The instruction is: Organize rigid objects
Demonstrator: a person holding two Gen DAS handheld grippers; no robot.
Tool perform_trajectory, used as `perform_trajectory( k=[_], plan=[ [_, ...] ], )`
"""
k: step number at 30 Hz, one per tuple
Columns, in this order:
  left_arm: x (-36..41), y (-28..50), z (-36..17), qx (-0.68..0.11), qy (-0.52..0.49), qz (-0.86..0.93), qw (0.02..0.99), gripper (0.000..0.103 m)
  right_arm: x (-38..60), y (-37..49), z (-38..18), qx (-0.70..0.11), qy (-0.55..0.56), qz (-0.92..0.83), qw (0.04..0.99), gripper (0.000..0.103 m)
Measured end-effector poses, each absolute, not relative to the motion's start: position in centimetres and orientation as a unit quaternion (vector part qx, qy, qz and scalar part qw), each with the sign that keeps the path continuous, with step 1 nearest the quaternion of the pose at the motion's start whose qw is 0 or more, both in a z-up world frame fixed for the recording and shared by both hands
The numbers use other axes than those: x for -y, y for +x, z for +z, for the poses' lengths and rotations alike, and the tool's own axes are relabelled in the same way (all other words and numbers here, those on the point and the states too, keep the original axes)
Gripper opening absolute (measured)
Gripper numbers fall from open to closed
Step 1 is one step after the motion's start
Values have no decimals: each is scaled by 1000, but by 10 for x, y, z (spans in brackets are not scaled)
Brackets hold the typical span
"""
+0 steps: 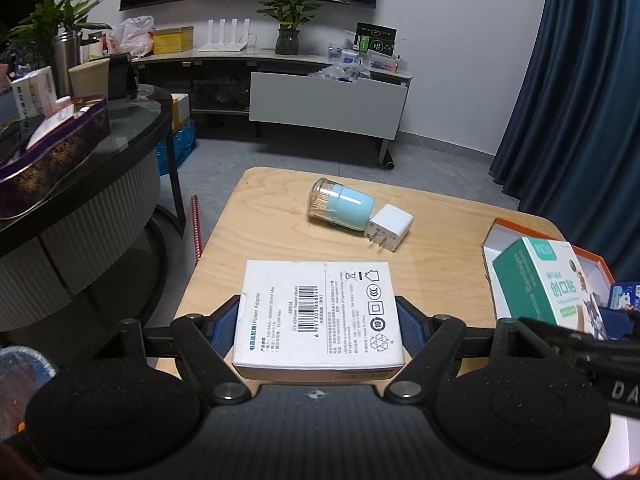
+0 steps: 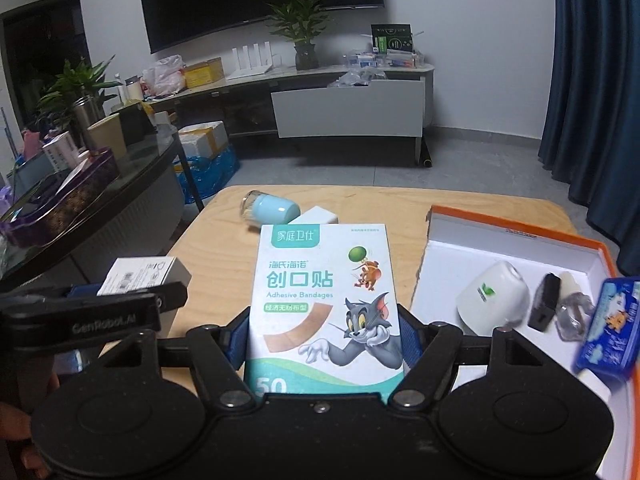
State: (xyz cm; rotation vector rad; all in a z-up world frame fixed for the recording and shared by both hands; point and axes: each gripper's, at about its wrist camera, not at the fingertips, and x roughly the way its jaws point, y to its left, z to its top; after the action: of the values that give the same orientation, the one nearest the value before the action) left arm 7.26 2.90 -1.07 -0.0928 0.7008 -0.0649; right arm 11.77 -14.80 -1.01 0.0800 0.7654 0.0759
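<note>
My left gripper [image 1: 318,320] is clamped on the white power adapter box [image 1: 319,316], holding it flat over the near-left part of the wooden table [image 1: 440,240], while my right gripper [image 2: 324,336] is closed on the adhesive bandage box [image 2: 326,300], just left of the orange-rimmed tray [image 2: 516,234] at the table's right edge. Toward the far edge the blue toothpick jar [image 1: 340,206] lies on its side, touching the white plug charger [image 1: 390,226]. In the tray I see a white rounded container [image 2: 494,300], a small black item [image 2: 544,306] and a blue tin [image 2: 610,324].

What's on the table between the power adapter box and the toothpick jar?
Bare wood in the left wrist view, from the power adapter box to the toothpick jar.
</note>
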Motion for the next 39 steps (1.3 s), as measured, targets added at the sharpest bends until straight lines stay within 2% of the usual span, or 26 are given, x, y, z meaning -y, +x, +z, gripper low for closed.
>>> perform_trajectory(
  k=[17,39],
  plan=[
    [-2,27,2,-343,-34,-50,937,79,172,43,4,-363,43,21,931,84],
    [31,15,8,-335,-14,-76,939,79,199,18,13,-344,45,-8,938,84]
  ],
)
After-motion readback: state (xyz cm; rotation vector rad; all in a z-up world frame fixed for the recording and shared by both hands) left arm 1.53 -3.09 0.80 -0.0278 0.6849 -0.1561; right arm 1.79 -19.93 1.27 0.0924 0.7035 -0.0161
